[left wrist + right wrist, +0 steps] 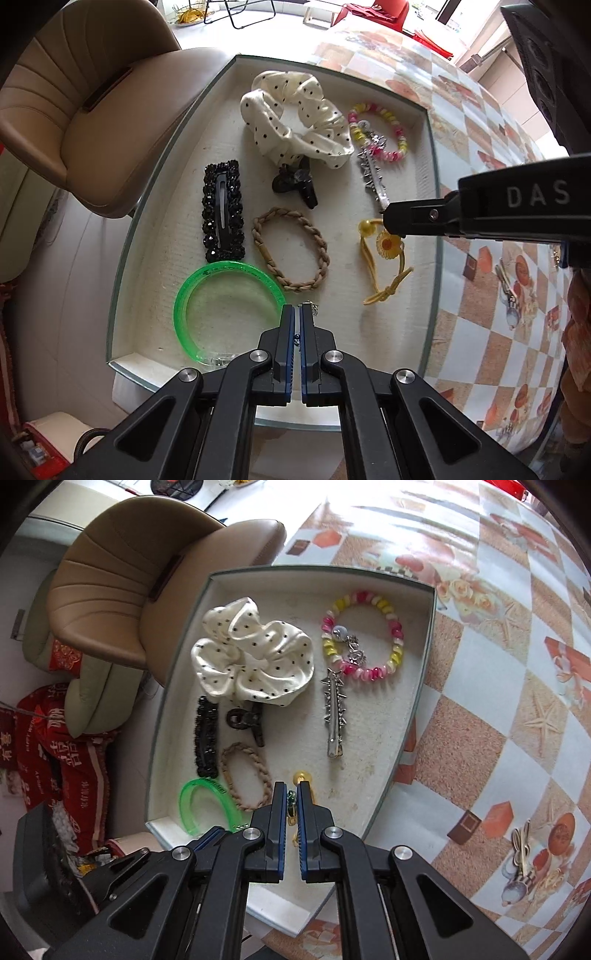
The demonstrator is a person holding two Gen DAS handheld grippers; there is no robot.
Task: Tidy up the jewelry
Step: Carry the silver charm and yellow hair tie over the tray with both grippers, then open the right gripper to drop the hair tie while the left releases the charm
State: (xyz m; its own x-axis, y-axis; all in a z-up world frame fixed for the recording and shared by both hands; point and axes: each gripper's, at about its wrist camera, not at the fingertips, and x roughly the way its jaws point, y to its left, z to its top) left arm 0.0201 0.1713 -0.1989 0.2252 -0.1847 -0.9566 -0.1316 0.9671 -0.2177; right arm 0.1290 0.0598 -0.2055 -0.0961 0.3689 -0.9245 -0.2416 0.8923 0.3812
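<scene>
A white lined tray (433,192) (424,672) holds a polka-dot scrunchie (295,118) (251,657), a pink-yellow bead bracelet (397,138) (391,657), a spiked silver clip (373,173) (334,709), a black claw clip (295,181), a black rhinestone clip (223,210), a braided tan tie (291,251) and a green bangle (225,299) (207,801). My left gripper (297,308) is shut on a thin silver chain (314,308) beside the bangle. My right gripper (291,786) (386,221) is shut on a small chain with green beads (291,801), just above the yellow sunflower tie (388,266).
A tan padded chair (92,110) (147,572) stands against the tray's left side. Right of the tray, keys (511,295) (521,849) lie on the checked tablecloth (480,701). Red fabric (55,738) sits on the floor at the left.
</scene>
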